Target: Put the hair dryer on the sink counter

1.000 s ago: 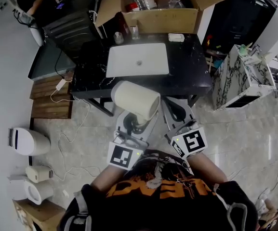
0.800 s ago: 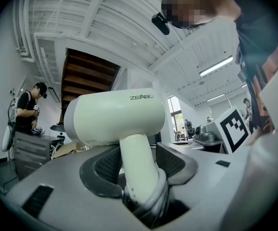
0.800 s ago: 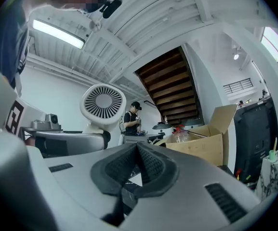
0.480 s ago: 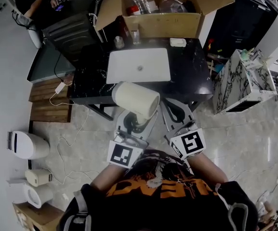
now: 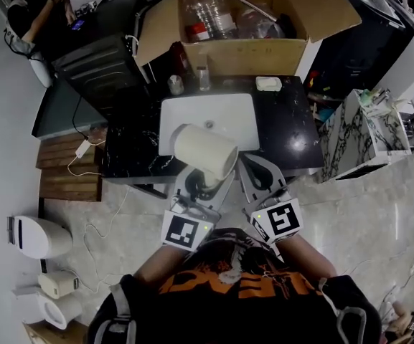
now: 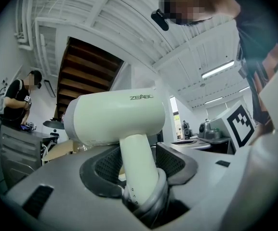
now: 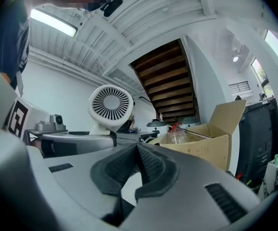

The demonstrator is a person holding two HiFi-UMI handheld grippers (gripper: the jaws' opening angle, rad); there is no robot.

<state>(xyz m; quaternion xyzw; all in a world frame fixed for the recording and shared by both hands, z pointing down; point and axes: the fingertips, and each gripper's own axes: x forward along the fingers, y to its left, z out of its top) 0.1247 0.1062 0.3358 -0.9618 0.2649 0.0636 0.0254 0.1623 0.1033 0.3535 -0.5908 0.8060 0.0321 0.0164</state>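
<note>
1. While the left gripper (image 6: pixel 139 166) squeezes the hair dryer (image 5: pixel 205 151) by its handle, the dryer is up in the air near the front edge of the sink counter (image 5: pixel 131 140), not resting on it.
2. The right gripper (image 7: pixel 137 152) is closed up and holds nothing.
3. Picking up looks done. What is left, I think, is to set the dryer down on the black top beside the white basin (image 5: pixel 224 112) and let go.

The person (image 5: pixel 235 292) has stepped toward 12 o'clock. The counter (image 5: pixel 131 138) and sink (image 5: pixel 217 115) now lie nearer, and the dryer (image 5: pixel 205 151), before over the floor (image 5: pixel 120 221), now overlaps the sink's near edge.
</note>
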